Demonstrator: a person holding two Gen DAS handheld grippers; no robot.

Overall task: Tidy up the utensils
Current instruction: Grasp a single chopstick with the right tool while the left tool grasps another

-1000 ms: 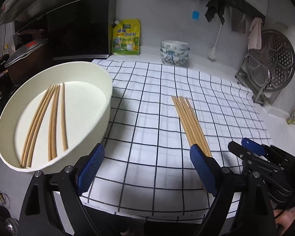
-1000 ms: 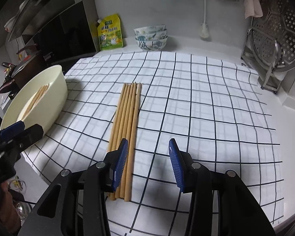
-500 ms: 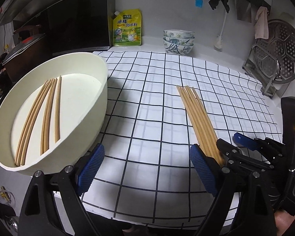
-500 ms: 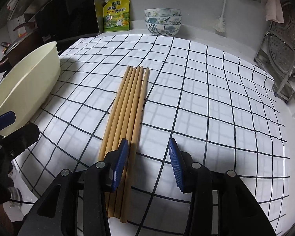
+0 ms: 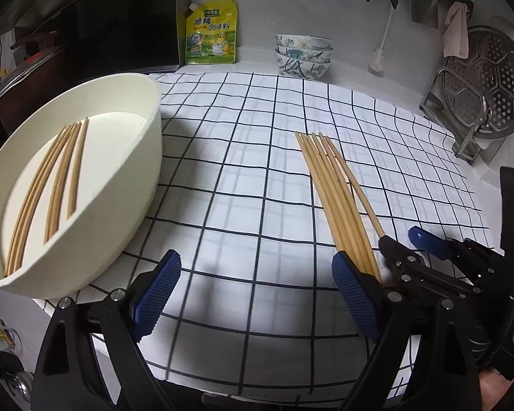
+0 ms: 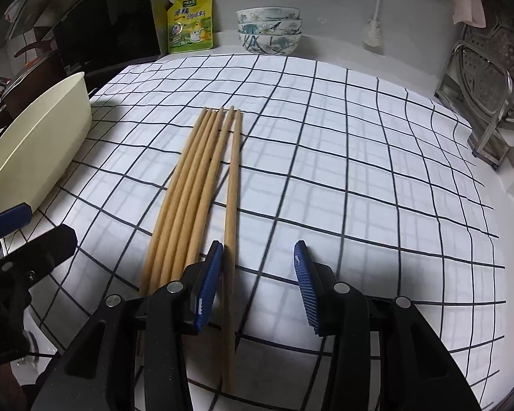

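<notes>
Two close, down-tilted wrist views, shared chopsticks (image 5: 335, 198).

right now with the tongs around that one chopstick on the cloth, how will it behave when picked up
The chopstick looks thin, rigid and wooden, so probably stiff and light. It is round and smooth, so it may roll on the checked cloth if nudged. The right tongs straddle it near one end, so it could tilt or pivot once lifted.

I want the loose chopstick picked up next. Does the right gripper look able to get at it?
Probably yes. The right gripper is open, and the loose chopstick already runs between its fingers, slightly apart from the bundle, with nothing on the cloth blocking.
</notes>
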